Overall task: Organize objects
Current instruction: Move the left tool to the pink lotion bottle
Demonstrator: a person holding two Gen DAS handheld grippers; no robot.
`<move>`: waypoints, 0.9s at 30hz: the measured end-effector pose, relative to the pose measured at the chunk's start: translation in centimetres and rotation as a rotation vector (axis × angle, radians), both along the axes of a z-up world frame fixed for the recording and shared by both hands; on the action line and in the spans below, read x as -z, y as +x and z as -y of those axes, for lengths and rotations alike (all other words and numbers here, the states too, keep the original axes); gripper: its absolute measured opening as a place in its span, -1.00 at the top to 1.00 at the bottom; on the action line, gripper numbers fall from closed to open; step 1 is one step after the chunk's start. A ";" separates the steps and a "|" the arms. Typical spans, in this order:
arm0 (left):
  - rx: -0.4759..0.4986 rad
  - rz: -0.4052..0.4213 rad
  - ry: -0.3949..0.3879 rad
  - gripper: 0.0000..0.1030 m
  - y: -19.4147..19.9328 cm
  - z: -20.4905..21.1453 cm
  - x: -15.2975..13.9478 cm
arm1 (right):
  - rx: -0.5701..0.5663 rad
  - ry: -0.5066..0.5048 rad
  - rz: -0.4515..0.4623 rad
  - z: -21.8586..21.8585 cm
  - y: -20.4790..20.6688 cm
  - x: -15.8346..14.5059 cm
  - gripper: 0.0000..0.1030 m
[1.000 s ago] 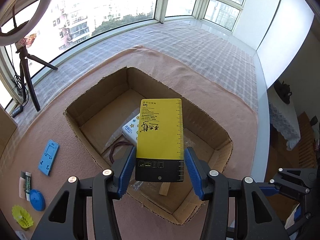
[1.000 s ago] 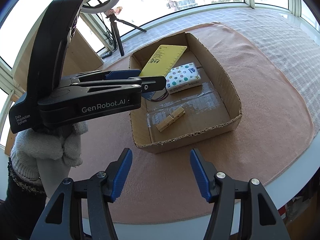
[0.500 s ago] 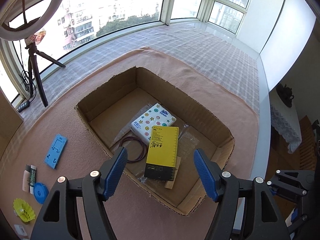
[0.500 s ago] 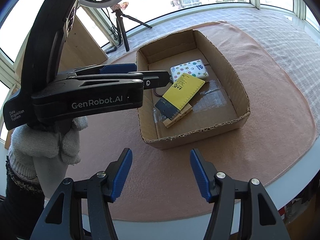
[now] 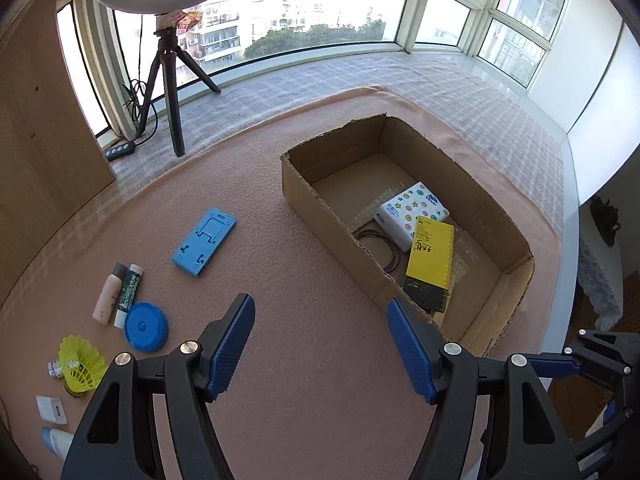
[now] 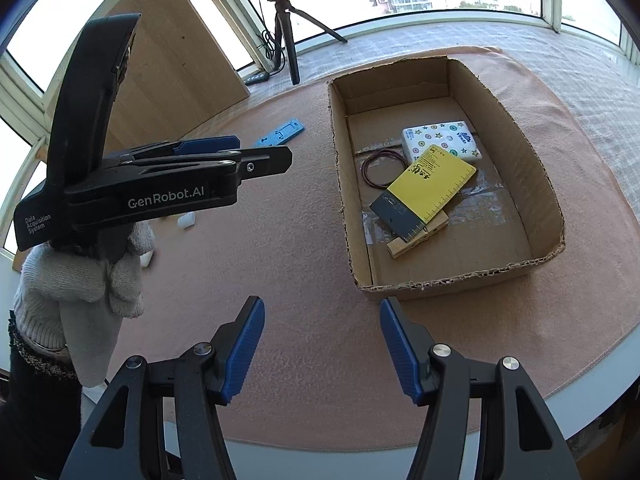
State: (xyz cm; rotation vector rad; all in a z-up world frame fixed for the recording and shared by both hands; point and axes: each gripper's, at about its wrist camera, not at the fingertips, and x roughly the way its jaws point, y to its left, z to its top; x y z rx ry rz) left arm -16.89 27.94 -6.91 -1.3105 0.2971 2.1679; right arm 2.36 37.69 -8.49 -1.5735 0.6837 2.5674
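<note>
My left gripper (image 5: 320, 344) has its jaws spread wide with nothing between them, having just been opening, low centre of its own view over the pink cloth (image 5: 304, 280); my right gripper (image 6: 322, 348) also stands parted and empty, its body cut off by the bottom edge. The cardboard box (image 6: 552, 216) at centre right holds the yellow ruler card (image 6: 436, 178), which half hides a wooden clip (image 6: 416, 240) and overlaps the star-print tissue pack (image 6: 444, 138), beside dark hair bands (image 6: 380, 168). At lower left of the left view, a blue phone stand (image 5: 204, 242), two small tubes (image 5: 118, 294), blue round lid (image 5: 146, 326), and yellow shuttlecock (image 5: 80, 364) lie loose, with smaller bits at the edge too cropped to identify.
</note>
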 end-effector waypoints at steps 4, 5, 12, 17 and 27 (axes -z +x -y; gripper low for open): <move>-0.067 0.008 -0.014 -0.40 -1.2 3.5 0.5 | -0.030 -0.002 0.004 1.2 -1.1 0.1 -0.09; -0.083 0.013 -0.015 -0.40 -1.5 4.4 0.6 | -0.037 -0.002 0.005 1.5 -1.4 0.1 -0.09; -0.198 0.040 -0.031 -0.40 -4.5 10.2 1.7 | -0.072 0.024 0.008 3.6 -3.1 0.2 -0.09; -0.292 0.059 -0.018 -0.40 -7.8 14.1 2.3 | -0.084 0.067 0.015 5.0 -4.0 0.7 -0.09; -0.417 0.162 0.043 -0.38 -15.0 17.8 4.9 | -0.096 0.078 0.044 6.6 -4.7 1.7 -0.09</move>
